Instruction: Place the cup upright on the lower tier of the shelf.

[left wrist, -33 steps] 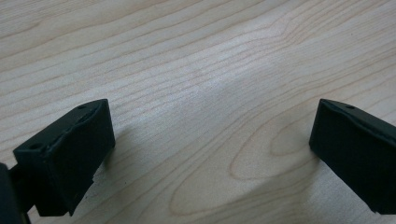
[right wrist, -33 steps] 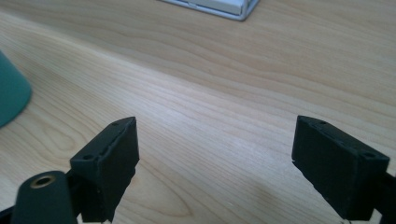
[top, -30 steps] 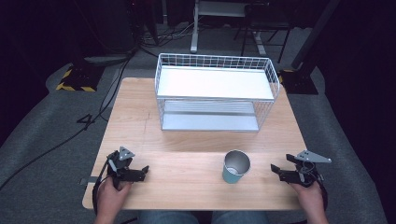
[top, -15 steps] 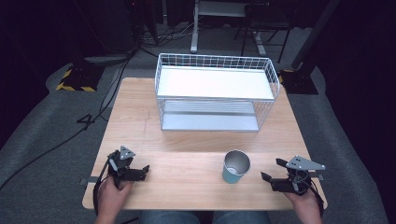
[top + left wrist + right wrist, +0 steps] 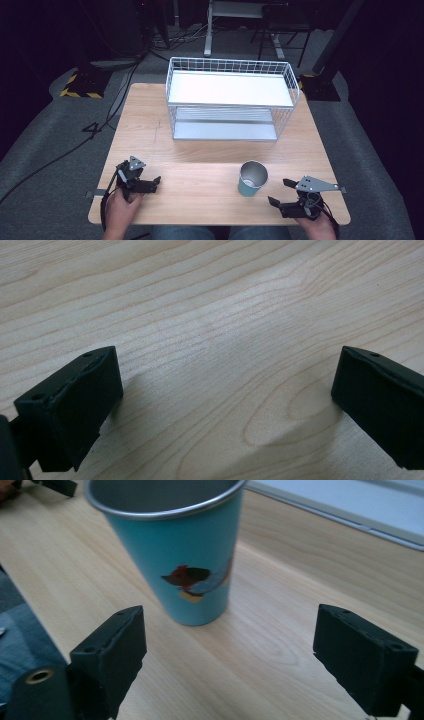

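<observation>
the cup [image 5: 252,178] stands upright on the table [image 5: 200,150], right of the middle and near the person's edge. it is teal with a bare metal rim and inside, and in the right gripper view [image 5: 185,550] it carries a small cartoon figure on its side, too small to make out well, perhaps a bird.

the right gripper [image 5: 281,192] lies just right of the cup and a little nearer, at the table's near right corner, pointing left toward it. its jaws have just been opening and now stand wide, with nothing between them. in the right gripper view [image 5: 225,665] the cup stands just beyond the two black jaws, apart from both, with bare wood in the gap.

the left gripper [image 5: 156,181] sits at the near left of the table, held in the left hand [image 5: 120,210], well apart from the cup. its jaws point right along the table top. in the left gripper view [image 5: 225,405] they stand wide apart over bare wood, holding nothing.

a white wire rack [image 5: 230,97] with two shelves stands at the far side of the table, well beyond the cup. a corner of its lower shelf [image 5: 350,500] shows past the cup in the right gripper view.
</observation>
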Available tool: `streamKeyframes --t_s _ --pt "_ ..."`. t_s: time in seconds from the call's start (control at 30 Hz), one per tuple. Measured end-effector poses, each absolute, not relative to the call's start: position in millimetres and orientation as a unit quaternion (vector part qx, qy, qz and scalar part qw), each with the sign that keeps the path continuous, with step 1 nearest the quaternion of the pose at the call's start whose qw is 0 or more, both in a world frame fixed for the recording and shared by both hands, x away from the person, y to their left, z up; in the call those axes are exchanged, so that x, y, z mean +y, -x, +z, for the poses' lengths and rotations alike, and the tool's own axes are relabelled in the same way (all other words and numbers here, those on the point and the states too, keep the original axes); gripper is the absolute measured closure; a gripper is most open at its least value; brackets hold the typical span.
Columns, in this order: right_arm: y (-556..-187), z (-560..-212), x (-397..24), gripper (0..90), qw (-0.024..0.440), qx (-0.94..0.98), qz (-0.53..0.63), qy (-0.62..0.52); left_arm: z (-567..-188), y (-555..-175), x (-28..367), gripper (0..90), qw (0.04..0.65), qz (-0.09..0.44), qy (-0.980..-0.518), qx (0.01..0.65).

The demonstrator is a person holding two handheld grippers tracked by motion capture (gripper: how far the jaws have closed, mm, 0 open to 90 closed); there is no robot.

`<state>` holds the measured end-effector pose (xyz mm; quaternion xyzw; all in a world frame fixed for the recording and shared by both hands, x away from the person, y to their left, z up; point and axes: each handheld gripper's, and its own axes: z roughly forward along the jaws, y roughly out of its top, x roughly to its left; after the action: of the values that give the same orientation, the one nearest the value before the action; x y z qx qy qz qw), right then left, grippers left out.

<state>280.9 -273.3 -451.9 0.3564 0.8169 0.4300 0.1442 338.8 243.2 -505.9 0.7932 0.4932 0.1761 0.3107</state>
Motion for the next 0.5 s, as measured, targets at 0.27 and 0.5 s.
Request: streamKeyframes --t_s 0.27,0.5 --pt "-281 -461 -256 8.4 0.125 0.819 0.437 -0.350 -506 -339 243 0.5 0.310 0.177 -0.793 0.493" --pt "-284 -476 -243 7.2 0.127 0.819 0.436 -0.352 -506 -339 243 0.5 0.310 0.177 -0.794 0.493"
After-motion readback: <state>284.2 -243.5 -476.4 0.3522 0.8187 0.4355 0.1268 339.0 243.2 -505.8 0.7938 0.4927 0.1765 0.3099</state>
